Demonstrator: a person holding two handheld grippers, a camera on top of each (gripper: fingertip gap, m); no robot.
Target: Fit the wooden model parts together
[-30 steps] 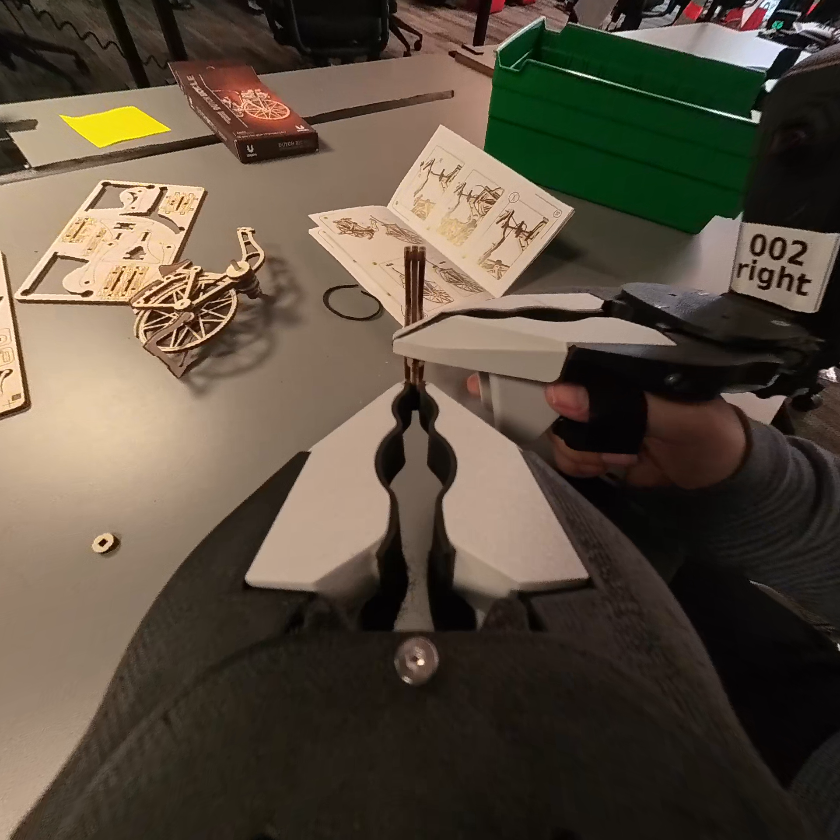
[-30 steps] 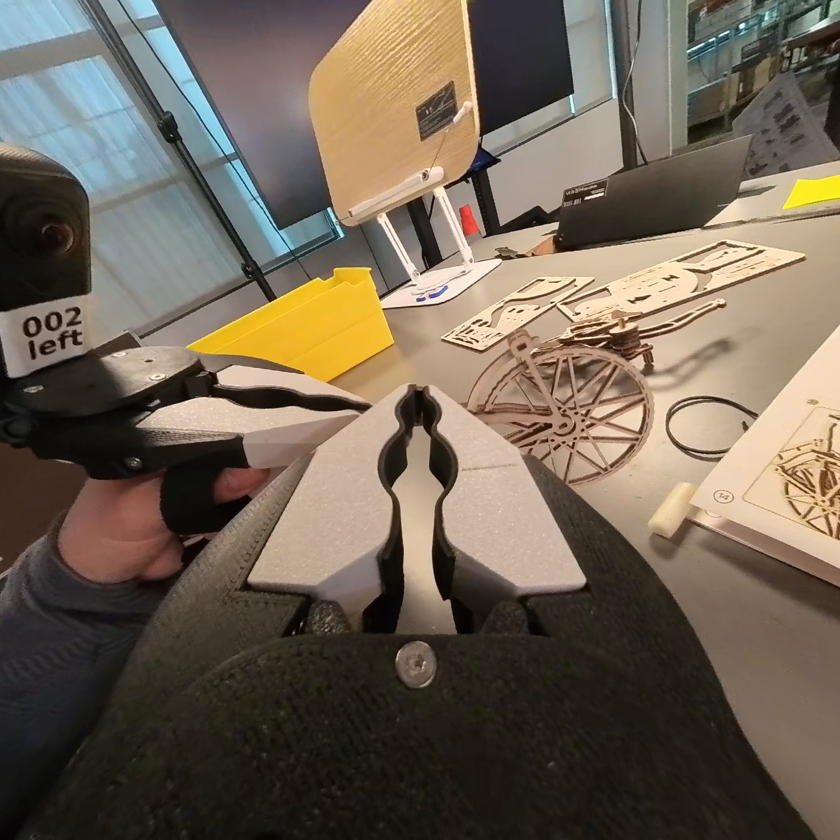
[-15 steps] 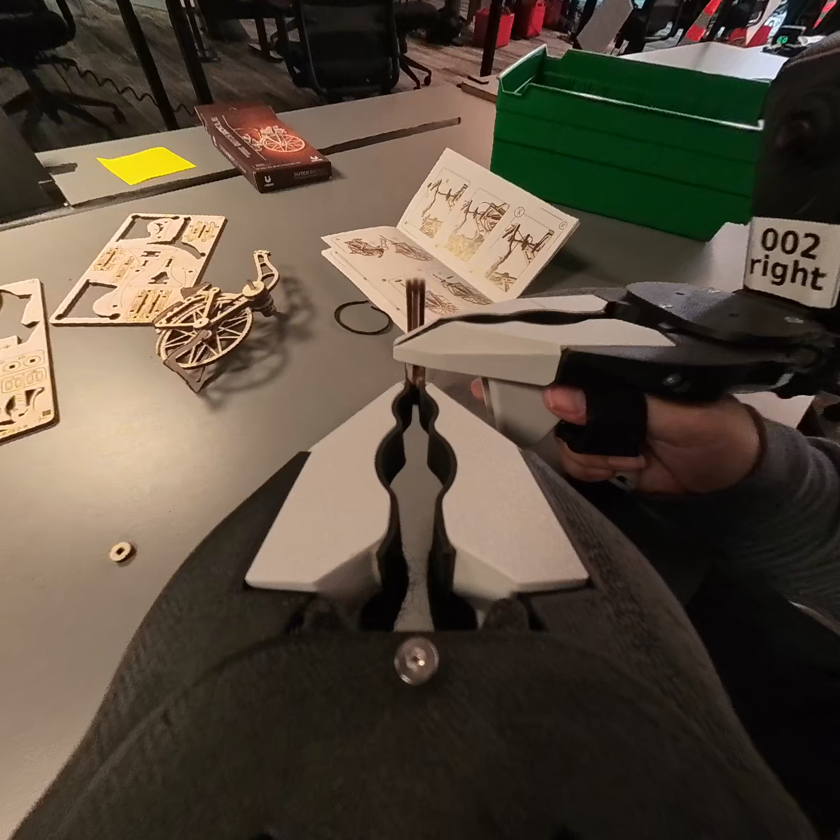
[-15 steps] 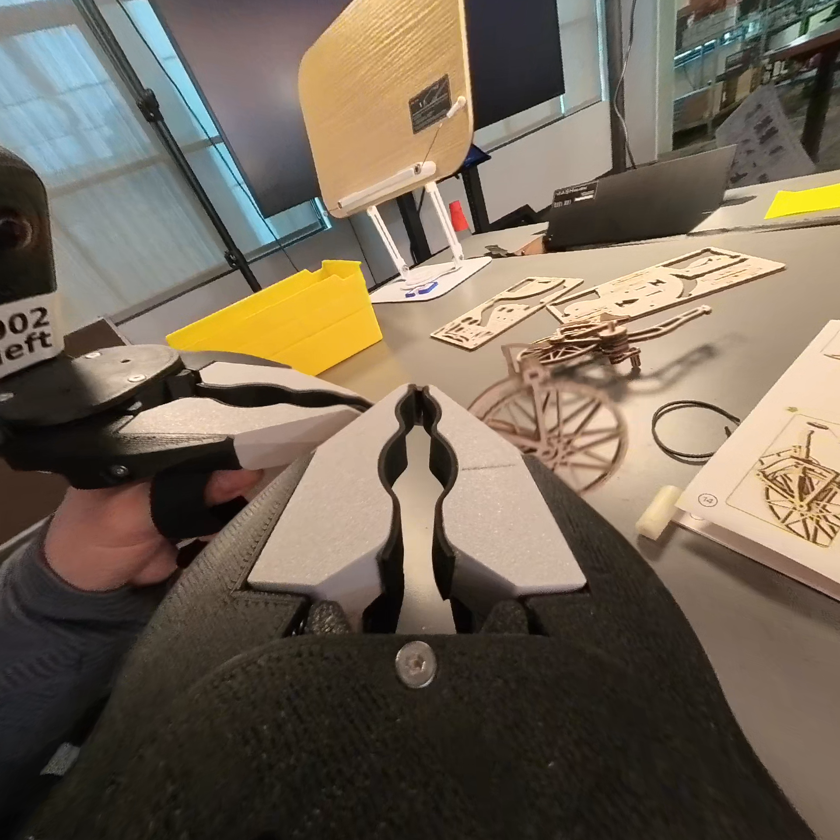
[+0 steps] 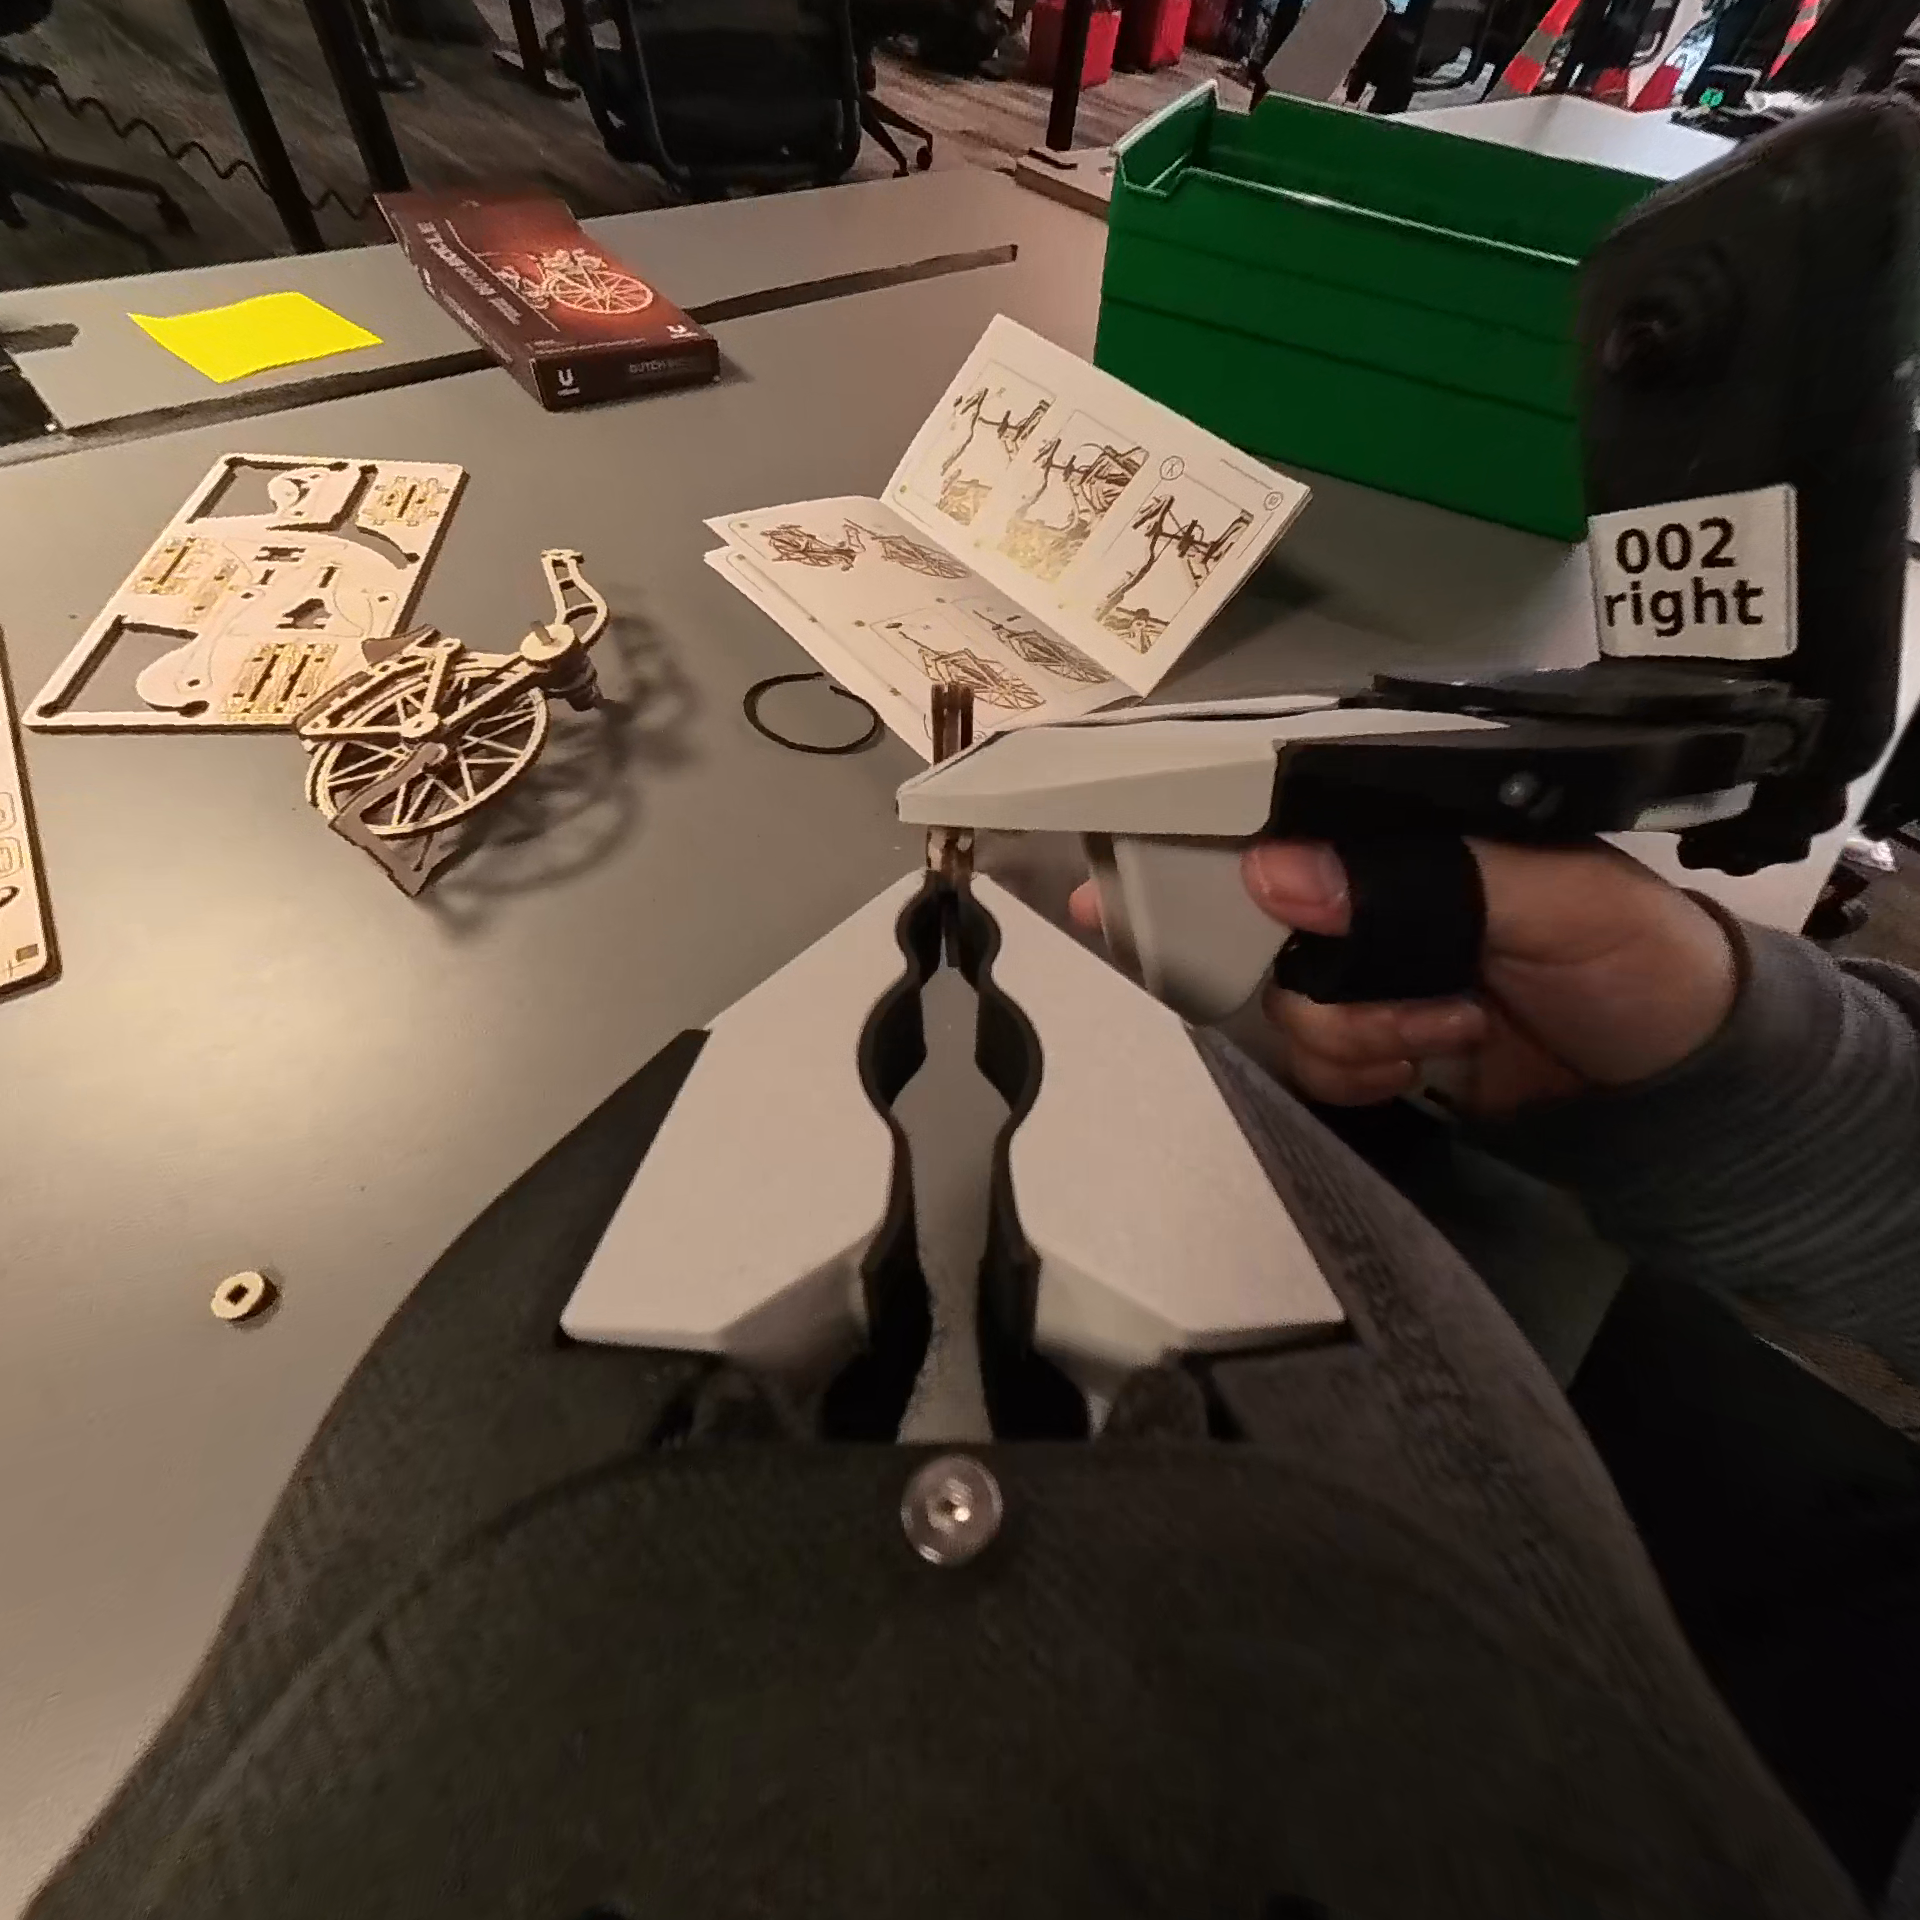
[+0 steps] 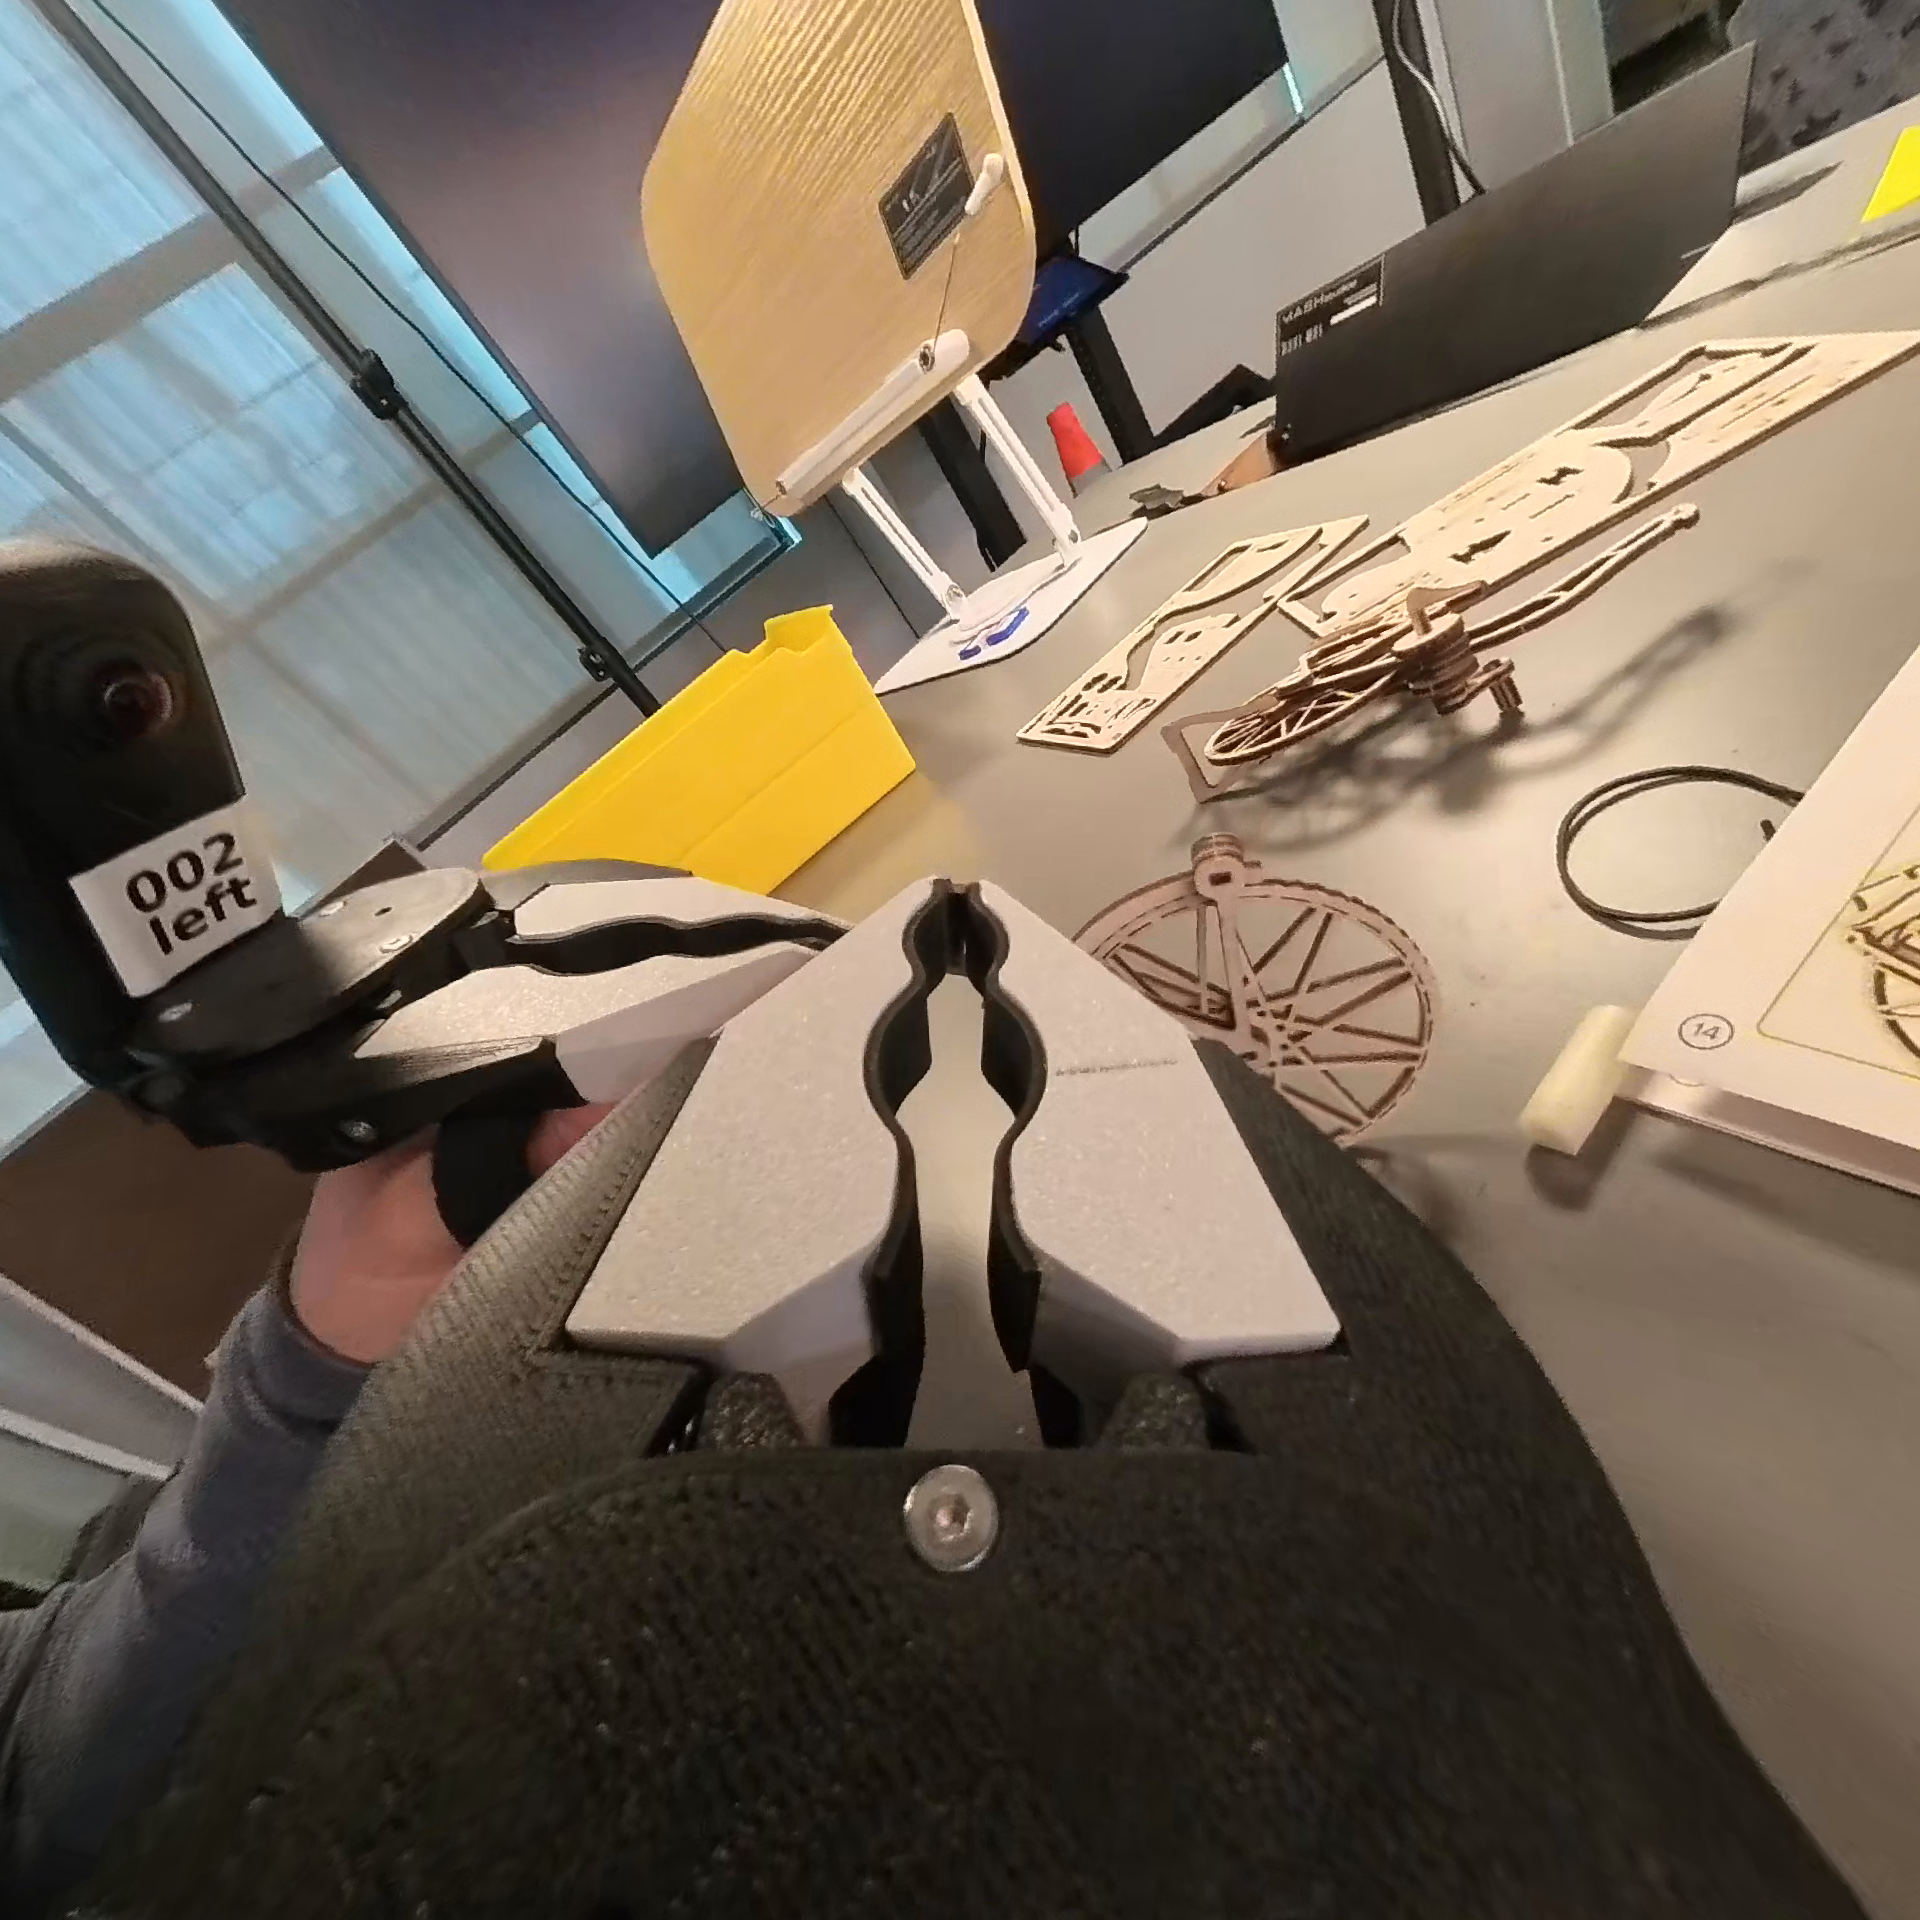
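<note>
Jaws of both grippers pinch one upright wooden wheel (image 5: pixel 949 717).

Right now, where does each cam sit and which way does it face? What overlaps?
Left wrist view: sits on the left gripper, facing across the grey table toward the green bin; shows its own fingers shut on a wooden wheel, plus the right gripper and hand.
Right wrist view: sits on the right gripper, facing the yellow bin and windows; shows the left gripper and hand.
Shared: wheel, partly built bicycle, booklet.
</note>
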